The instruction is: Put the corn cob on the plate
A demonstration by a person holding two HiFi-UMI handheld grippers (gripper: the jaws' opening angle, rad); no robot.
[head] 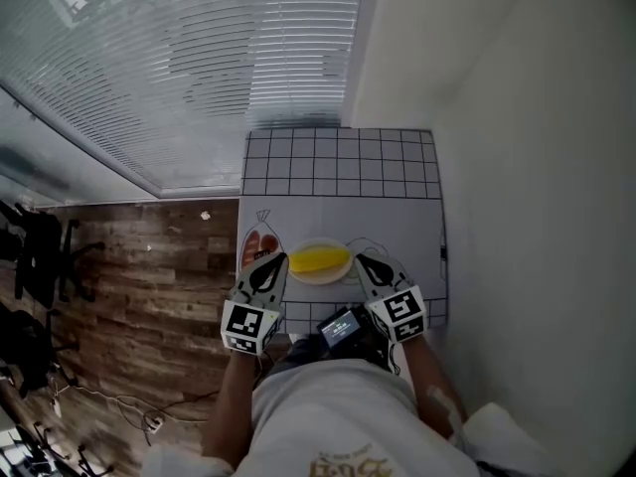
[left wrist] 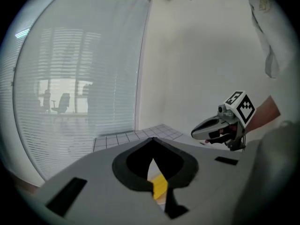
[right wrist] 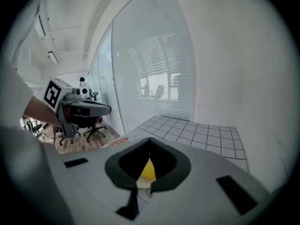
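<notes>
Bench [head: 343,162]: gridded top set into a corner, white wall on the right of the head view, blinds and wood floor on the left.

Plate [head: 328,279]: pale, round, near the bench's near edge, roughly central.

Corn cob [head: 319,260]: lies on the plate, fully within the rim. Its long axis runs side to side across the head view, one end toward each hand. By the look of it, the placing is done.

Left gripper [head: 276,264] and right gripper [head: 366,264]: flank the plate, one off each end of the cob, about equally near it, neither touching. On both, the fingers are pressed together with nothing between them.

Key relation: the cob sits between the two tools, ahead of and below the finger tips. Any re-grasp would call for parting the fingers and closing across the cob's short width. More likely all that remains is to draw clear.

View differences: the head view alone shows the whole cob and the plate rim. Each gripper view shows only a yellow sliver through the gap behind its closed fingers, plus the other gripper from the side, raised above the bench.
</notes>
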